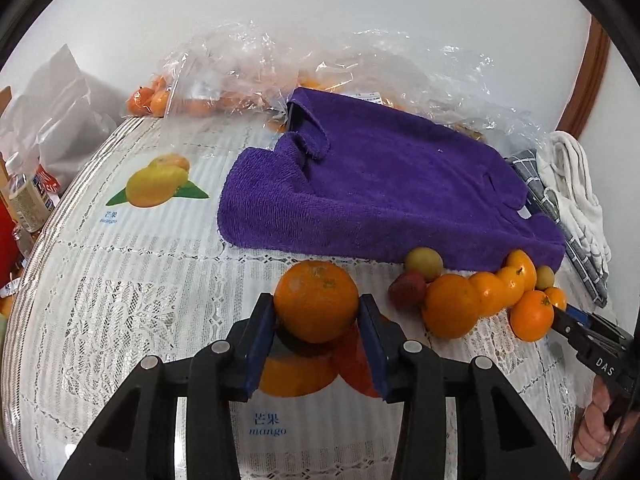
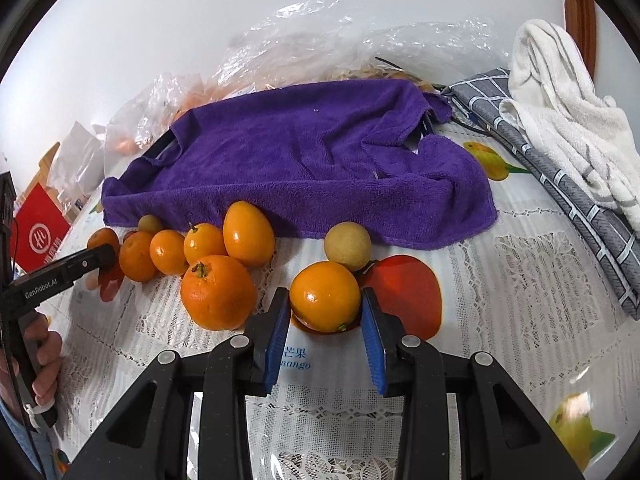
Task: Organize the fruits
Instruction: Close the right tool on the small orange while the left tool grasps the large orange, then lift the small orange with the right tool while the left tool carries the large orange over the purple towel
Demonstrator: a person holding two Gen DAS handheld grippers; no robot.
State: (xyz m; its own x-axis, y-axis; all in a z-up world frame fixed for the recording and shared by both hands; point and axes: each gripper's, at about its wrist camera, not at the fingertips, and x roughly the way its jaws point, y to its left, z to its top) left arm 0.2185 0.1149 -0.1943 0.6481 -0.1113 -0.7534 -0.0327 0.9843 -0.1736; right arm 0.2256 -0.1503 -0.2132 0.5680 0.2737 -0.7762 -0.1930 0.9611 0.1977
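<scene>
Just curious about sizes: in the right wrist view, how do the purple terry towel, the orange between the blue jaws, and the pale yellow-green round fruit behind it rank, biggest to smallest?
1. Purple terry towel, by far.
2. Orange between the blue jaws, though it sits nearer the camera.
3. Pale yellow-green round fruit.

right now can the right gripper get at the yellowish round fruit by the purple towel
Probably not yet: the right gripper is shut on an orange, which sits directly between it and the yellowish fruit.
</scene>
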